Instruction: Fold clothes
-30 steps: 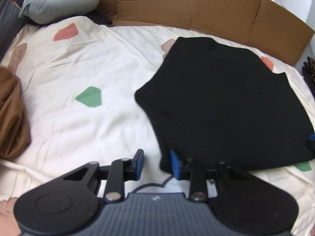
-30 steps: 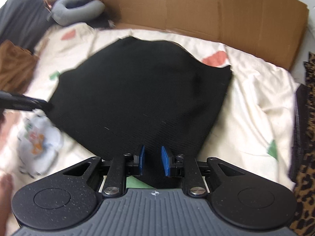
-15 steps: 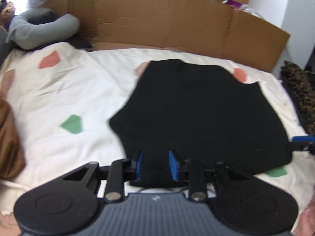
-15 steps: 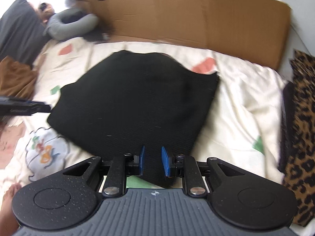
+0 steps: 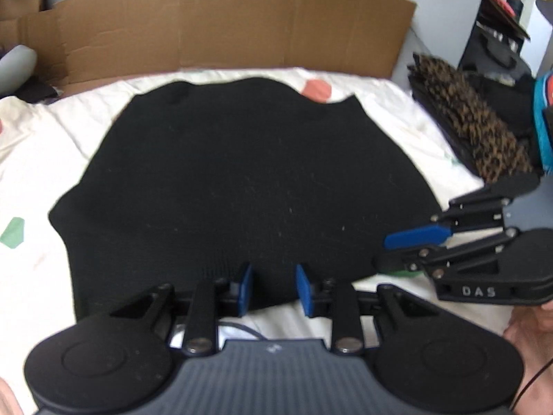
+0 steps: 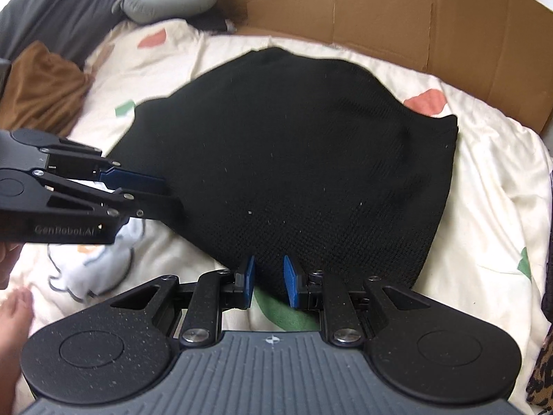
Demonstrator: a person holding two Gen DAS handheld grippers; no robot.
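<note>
Left wrist: black garment (image 5: 242, 180) near hem between left tool (image 5: 271, 288) pads.

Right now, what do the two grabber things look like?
Both are matte black. The left gripper and right gripper each have two blue pads, silver screws, round side discs and a ribbed grey body. Pale lettering on their sides reads "GenRobot.AI" on the left, "DAS" on the right. A thin black cable hangs nearby.

Cardboard wall (image 5: 235, 24) beyond bedding (image 5: 38, 145)
</note>
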